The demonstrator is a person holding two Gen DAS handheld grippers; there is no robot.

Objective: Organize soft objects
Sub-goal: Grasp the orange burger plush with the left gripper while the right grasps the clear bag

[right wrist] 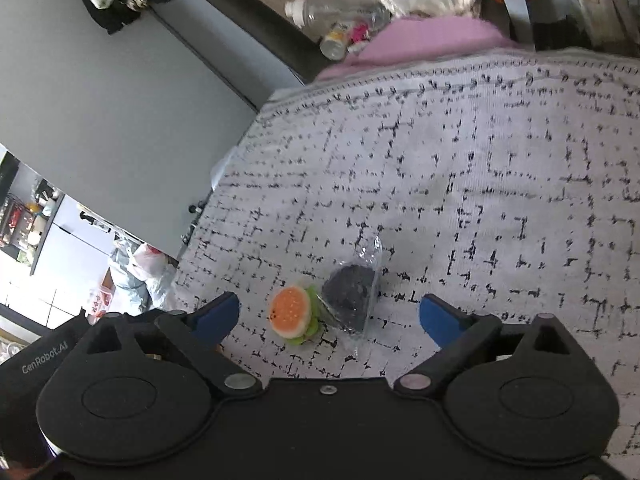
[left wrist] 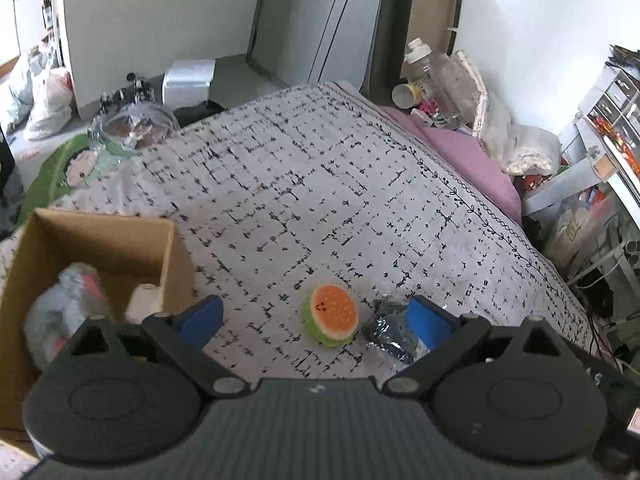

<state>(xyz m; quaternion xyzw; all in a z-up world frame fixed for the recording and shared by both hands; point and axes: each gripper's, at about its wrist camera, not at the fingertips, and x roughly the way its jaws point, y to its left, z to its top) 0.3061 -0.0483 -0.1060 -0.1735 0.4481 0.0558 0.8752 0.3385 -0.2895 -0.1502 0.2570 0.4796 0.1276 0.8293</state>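
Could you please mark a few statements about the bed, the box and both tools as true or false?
1. The burger toy lies on the bedspread. True.
2. The cardboard box holds nothing. False: a grey plush sits inside.
3. The left tool grips the burger toy. False: its jaws are open, holding nothing.
4. A dark item in a clear bag lies beside the burger toy. True.
5. The right tool is open. True.
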